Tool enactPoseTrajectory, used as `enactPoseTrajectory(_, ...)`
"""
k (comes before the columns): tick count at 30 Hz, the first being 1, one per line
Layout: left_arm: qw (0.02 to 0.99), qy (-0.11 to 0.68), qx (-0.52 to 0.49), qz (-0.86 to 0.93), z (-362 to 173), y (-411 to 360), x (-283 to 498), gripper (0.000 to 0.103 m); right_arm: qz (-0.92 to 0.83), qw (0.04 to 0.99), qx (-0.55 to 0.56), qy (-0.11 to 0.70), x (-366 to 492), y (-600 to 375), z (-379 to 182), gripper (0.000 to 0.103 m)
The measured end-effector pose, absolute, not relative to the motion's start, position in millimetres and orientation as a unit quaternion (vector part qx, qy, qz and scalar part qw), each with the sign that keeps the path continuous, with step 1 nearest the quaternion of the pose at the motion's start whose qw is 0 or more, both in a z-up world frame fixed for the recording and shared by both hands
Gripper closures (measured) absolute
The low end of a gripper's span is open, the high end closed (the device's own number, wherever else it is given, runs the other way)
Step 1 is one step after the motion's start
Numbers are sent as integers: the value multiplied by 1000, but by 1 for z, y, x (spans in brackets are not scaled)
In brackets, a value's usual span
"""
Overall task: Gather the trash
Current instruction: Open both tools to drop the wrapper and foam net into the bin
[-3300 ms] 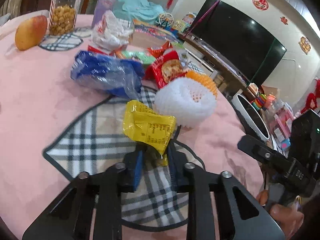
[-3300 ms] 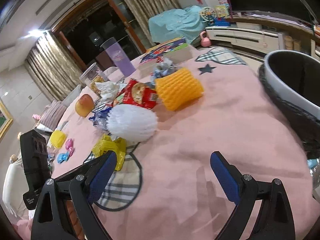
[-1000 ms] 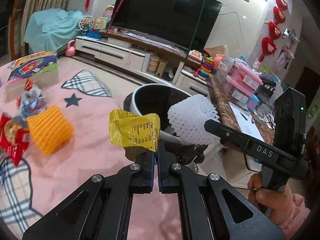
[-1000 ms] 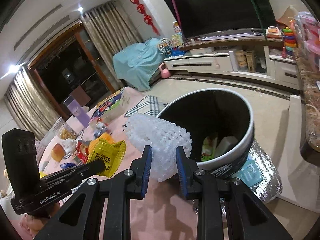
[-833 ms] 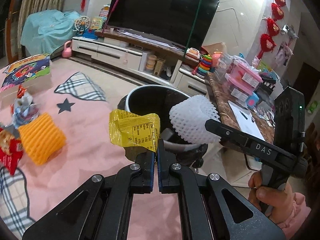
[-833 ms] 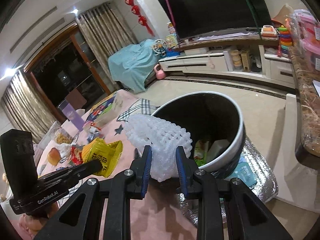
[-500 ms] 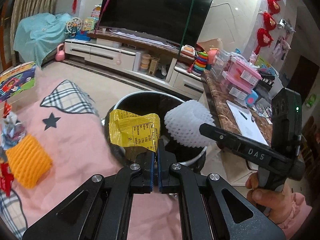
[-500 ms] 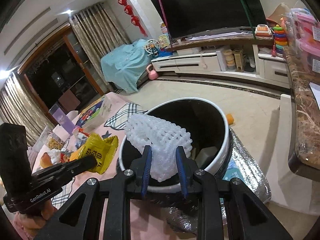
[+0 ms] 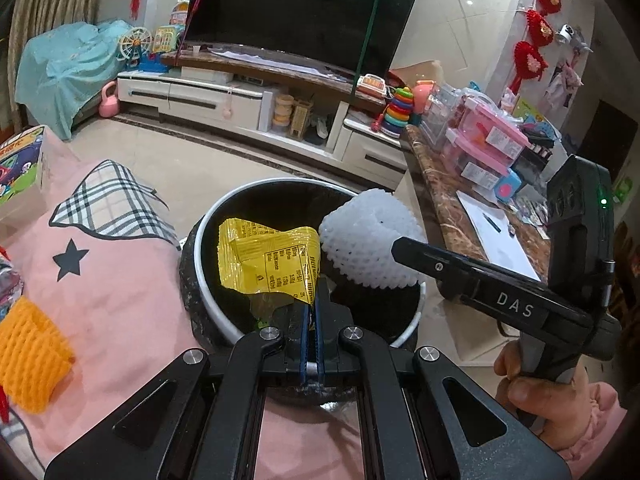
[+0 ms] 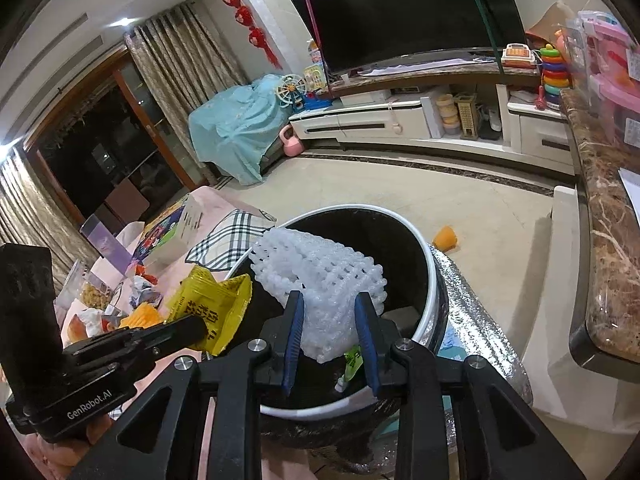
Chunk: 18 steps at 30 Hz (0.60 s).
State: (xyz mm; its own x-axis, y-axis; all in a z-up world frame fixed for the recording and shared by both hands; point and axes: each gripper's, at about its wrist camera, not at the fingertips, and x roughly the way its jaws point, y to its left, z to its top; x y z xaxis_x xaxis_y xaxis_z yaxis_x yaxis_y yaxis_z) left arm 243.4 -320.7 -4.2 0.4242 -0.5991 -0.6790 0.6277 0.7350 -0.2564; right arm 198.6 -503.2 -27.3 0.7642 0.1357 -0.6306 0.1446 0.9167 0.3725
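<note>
Dim warm indoor light, ceiling glare, strong fisheye bending, dark corners.

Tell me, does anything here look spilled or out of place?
One thing: a small orange cup-like object lies tipped on the tile floor beyond the trash bin, as if it missed. The yellow wrapper and white foam fruit net are held over the bin's opening, nothing spilling.

One yellow wrapper [image 9: 268,262]; one white foam net [image 9: 370,246]; one orange foam net [image 9: 30,354]; one bin [image 9: 208,224]; two hand-held grippers
</note>
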Motion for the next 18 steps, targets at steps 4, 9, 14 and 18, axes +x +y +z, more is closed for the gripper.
enactPoseTrajectory(4,836,410,5,-364,-8,-322,251,93,-5,916,202,348,204,-506,-29,71)
enactPoseTrajectory(9,840,410,-7,-357,-9,-314,249,65,-15,913,205,352,206,-509,-30,52)
enactPoseTrajectory(14,842,413,-18,-346,-13,-301,245,60,-15,913,209,349,201,-508,-30,38)
enactPoseTrajectory(18,849,412,-35,-329,-17,-279,235,57,-12,913,215,345,198,-503,-28,29)
